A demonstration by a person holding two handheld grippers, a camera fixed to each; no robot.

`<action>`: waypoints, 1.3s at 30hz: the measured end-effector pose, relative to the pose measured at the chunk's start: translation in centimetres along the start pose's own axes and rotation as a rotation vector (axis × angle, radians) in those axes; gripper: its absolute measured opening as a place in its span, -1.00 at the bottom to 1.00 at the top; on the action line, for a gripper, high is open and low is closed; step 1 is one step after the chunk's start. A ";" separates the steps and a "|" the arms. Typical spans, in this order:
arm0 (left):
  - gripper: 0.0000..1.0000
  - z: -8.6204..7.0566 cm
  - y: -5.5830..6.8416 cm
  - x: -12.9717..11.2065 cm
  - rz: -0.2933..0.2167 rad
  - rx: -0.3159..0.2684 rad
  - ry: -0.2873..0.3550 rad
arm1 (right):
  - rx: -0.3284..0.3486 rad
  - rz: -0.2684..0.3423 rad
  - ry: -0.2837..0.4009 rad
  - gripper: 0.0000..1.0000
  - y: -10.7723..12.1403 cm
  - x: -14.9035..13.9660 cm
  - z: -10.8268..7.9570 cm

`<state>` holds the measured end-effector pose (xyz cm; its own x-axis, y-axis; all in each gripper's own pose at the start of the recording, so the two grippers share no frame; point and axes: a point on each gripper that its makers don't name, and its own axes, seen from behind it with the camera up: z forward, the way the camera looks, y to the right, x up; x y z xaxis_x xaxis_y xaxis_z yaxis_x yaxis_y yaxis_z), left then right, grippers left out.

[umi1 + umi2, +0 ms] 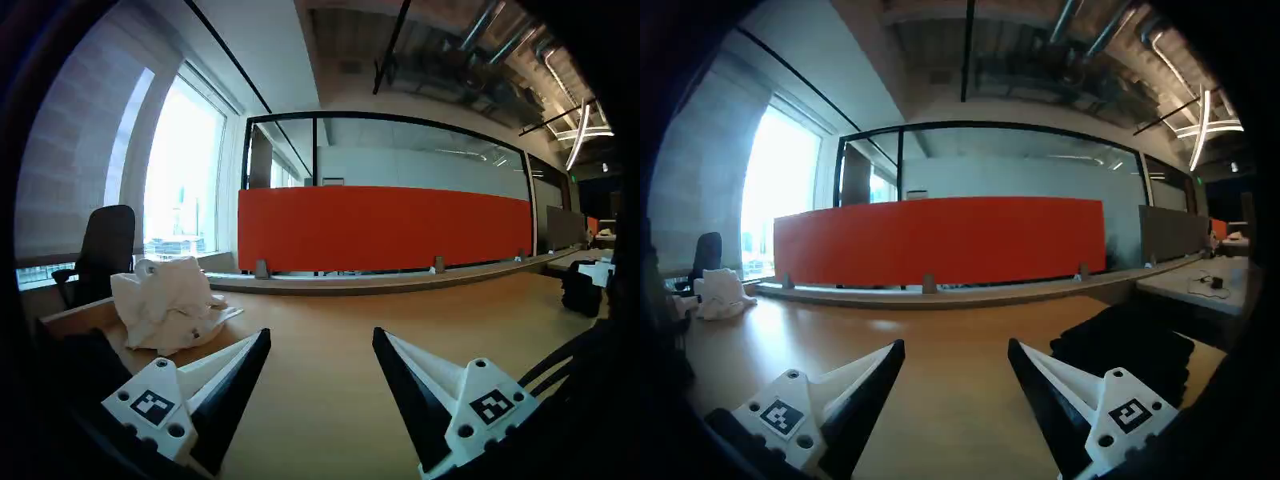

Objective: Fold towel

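Observation:
A crumpled white towel (170, 304) lies in a heap on the wooden table (336, 376), left of and beyond my left gripper (321, 346). That gripper is open and holds nothing. In the right gripper view the same white towel (721, 293) sits far off at the left end of the wooden table (952, 360). My right gripper (956, 354) is open too, with bare tabletop between its fingers. A stack of dark folded cloth (1124, 346) rests just beyond its right finger.
An orange divider panel (384, 228) runs along the table's far edge. A black office chair (100, 252) stands by the window at the left. A dark object (582, 290) sits at the table's right end in the left gripper view. A neighbouring white desk (1200, 290) lies to the right.

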<state>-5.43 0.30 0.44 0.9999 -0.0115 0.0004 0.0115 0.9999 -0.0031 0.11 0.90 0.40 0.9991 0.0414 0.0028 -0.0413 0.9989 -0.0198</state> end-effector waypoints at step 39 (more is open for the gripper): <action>0.89 0.0 -0.1 -0.1 0.000 0.000 0.000 | 0.009 -0.041 0.003 1.00 -0.9 -0.3 -0.4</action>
<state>-5.48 0.25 0.48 0.9999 -0.0114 0.0002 0.0114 0.9999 -0.0031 -0.13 -0.01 0.01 1.0000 0.0007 0.0003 -0.0007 0.9999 -0.0108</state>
